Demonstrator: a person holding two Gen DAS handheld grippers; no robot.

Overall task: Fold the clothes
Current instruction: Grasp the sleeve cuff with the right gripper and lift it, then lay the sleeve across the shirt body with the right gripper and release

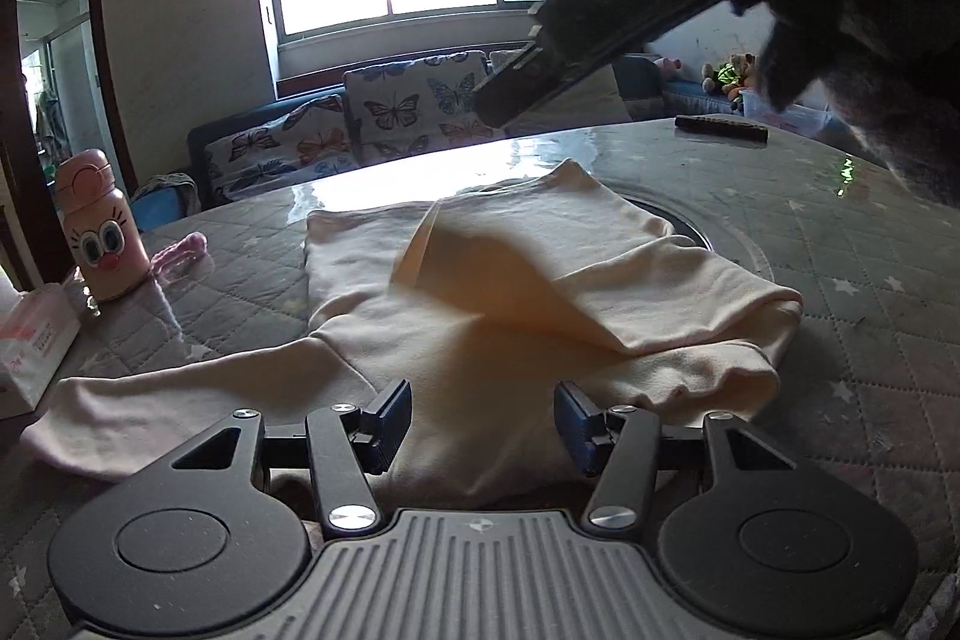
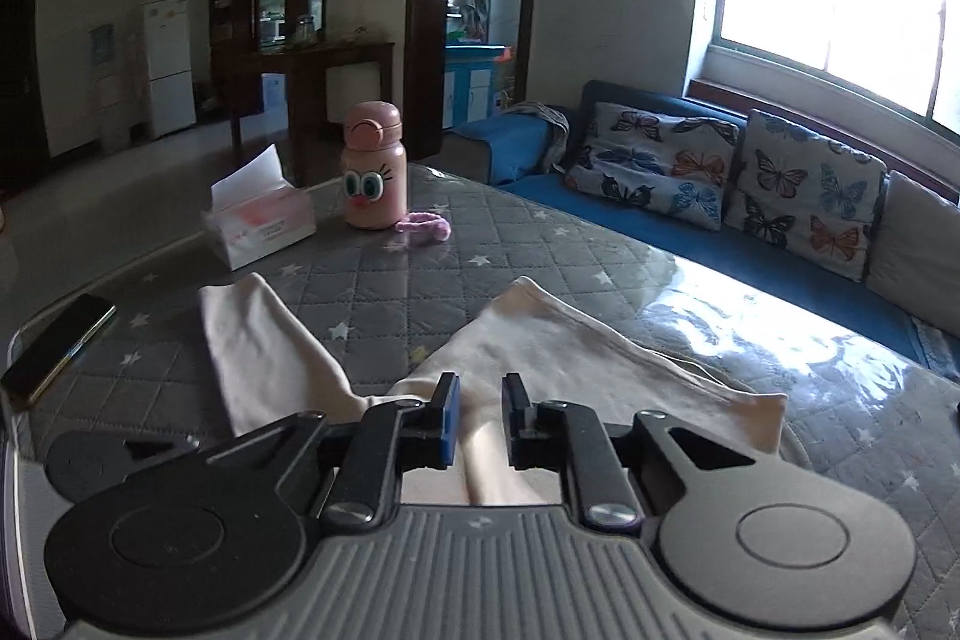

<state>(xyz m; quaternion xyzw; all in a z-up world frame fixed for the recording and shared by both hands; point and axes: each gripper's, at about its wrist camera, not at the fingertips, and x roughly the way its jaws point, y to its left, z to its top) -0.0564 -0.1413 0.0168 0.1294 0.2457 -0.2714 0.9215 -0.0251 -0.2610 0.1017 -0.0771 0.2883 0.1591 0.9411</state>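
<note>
A cream long-sleeved top (image 1: 480, 292) is lying partly folded on a quilted, star-patterned table (image 1: 840, 280), one sleeve trailing toward the left edge and the other side doubled over the body. The left gripper (image 1: 483, 421) is hovering low at the garment's near hem, its jaws spread wide and gripping nothing. The right gripper (image 2: 480, 415) is poised above the cloth from the opposite side — jaws parted by a narrow gap, fabric showing beneath them, apparently not clamped. Toward the table's left edge, a pink cartoon-faced bottle (image 1: 99, 226) is standing beside a tissue box (image 1: 33, 346), with a pink hair tie (image 1: 180, 250) just next to the bottle. A dark phone (image 2: 57, 346) is resting at the table's edge — well apart from the top.
</note>
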